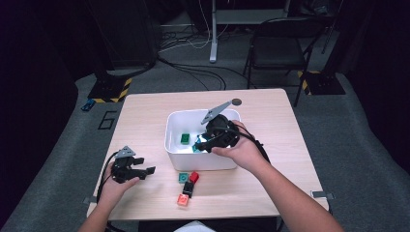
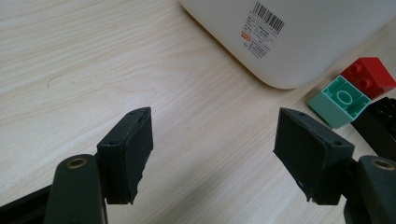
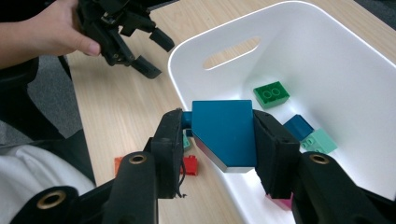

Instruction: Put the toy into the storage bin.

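One white bin [image 1: 173, 140] stands on the bench [image 1: 145, 111], and we count two grippers at work beside and over it.

Inside the bin, in the right gripper view, we count one green block [image 3: 271, 94] on the floor near the far wall, one dark blue block [image 3: 299, 126] and one mint block [image 3: 319, 141] touching each other beside the right jaw, and a pink block [image 3: 281, 202] of which only a corner shows under that jaw.

In front of the bin, in the high view, we count four blocks in a loose cluster on the bench: one mint block [image 1: 183, 178], one red block [image 1: 194, 177], one black block [image 1: 188, 188] and one salmon block [image 1: 183, 199]. The mint and red ones lie just beside the bin wall.

The right gripper [image 3: 223, 140] is partly closed, its two pads pressed flat against opposite sides of one large teal block [image 3: 224, 133]. We see this block held clear above the bin floor, over the near part of the bin.

The left gripper [image 2: 215, 154] rests low over the bench, left of the bin and near the loose cluster. Its jaws stand wide apart with bare wood between them; it holds and touches nothing.
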{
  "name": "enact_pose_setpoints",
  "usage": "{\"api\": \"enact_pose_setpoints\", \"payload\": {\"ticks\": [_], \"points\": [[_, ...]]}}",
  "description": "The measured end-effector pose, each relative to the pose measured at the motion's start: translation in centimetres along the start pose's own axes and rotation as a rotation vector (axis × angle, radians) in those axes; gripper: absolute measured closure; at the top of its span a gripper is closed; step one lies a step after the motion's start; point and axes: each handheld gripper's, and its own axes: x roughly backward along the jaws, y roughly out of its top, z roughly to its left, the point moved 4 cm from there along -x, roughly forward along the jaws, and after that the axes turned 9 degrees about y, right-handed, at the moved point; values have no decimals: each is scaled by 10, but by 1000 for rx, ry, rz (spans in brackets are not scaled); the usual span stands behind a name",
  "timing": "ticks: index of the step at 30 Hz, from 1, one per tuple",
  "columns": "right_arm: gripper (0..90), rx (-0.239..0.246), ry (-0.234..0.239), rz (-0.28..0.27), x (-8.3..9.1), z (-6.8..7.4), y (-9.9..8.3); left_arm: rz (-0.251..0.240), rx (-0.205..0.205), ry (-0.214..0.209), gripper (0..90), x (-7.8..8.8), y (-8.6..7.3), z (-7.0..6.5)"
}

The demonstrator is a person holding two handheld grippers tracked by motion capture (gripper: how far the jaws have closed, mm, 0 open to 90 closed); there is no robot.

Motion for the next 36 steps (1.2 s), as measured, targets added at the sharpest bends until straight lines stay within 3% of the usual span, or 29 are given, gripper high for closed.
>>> {"api": "enact_pose_setpoints", "payload": {"ticks": [22,36], "points": [[564,-26,-67,1,-50,-48,29,-6,-2,1,277,-1,0,3],[564,-50,-85,11,-88,-74,37,-3,-1,-1,277,-1,0,3]]}}
